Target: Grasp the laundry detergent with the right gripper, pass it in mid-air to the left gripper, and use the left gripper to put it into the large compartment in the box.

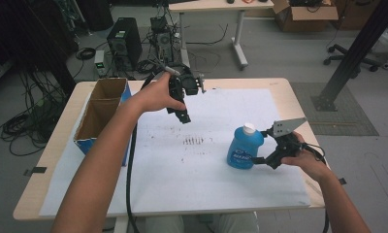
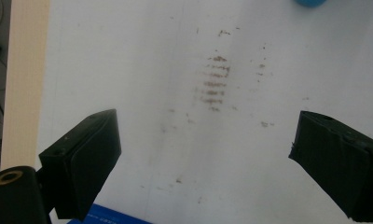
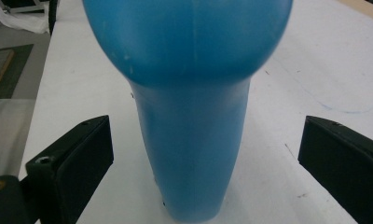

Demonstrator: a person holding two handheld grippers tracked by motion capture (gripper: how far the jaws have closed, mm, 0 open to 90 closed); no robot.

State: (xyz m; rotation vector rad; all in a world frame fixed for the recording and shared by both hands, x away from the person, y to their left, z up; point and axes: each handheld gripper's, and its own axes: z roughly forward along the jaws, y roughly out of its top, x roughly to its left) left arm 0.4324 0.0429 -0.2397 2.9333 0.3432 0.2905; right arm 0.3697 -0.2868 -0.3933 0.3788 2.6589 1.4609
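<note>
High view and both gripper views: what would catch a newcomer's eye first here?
The blue bottle with a white cap, standing on the white sheet right of centre, with the right tongs open around it and gaps on both sides in the right gripper view. Next, the left tongs held open in the air above the sheet, beside the open cardboard box at the table's left edge.

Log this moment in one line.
right gripper: open, jaws around blue bottle, not touching | left gripper: open, empty
</note>
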